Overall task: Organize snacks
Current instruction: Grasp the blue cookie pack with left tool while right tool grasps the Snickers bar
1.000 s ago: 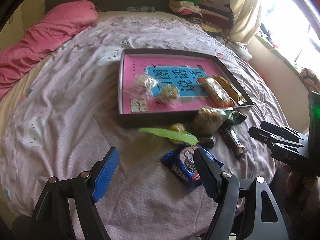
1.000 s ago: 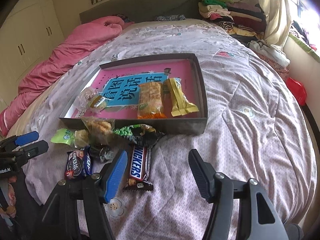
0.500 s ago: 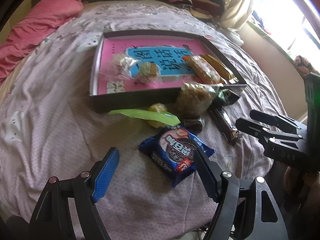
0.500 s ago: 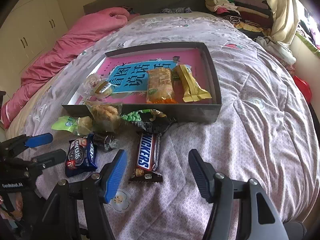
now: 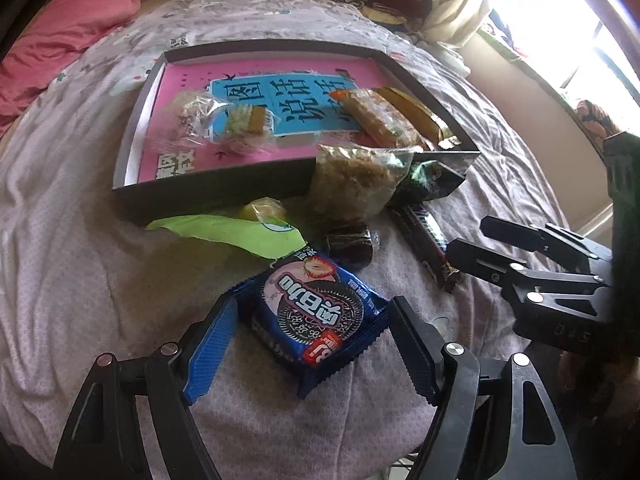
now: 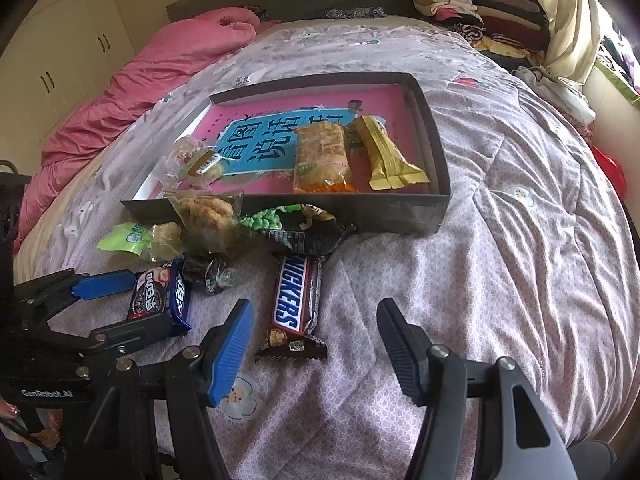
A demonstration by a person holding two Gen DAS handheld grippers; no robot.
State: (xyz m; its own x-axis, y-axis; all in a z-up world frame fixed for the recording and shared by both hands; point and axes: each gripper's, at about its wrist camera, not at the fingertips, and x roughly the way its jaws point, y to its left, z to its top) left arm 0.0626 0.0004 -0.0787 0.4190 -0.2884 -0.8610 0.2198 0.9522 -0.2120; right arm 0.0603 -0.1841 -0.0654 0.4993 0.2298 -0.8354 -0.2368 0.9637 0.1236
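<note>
Left wrist view: the left gripper (image 5: 308, 344) is being held over the bed (image 5: 80, 272), fingers (image 5: 208, 344) spread, and the jaws have just been opening a little further. The blue cookie packet (image 5: 316, 312) is lying flat on the quilt between them, not yet pinched; the pads are not seen pressing on it. Just beyond it, a green wrapper (image 5: 240, 232), a small dark sweet (image 5: 352, 242) and a clear bag of puffed snacks (image 5: 356, 184) are lying against the front wall of the tray (image 5: 208, 192), in which four snacks are already resting. Further right, a dark chocolate bar (image 5: 424, 240) is lying beside the right gripper (image 5: 476, 244).

In the right wrist view, the right gripper (image 6: 316, 340) is being held with fingers spread and nothing between them but the lower end of the chocolate bar (image 6: 294, 304), which is not touched.

Risks, as judged: the packet is flat and slippery, so it may be pushed into the soft quilt or skated aside when the fingers are closed, and fabric may be pinched with it. The neighbouring green wrapper, touching the packet's far edge, may be dragged along. The two grippers are near each other, so a collision may be caused if both are moved at once.
</note>
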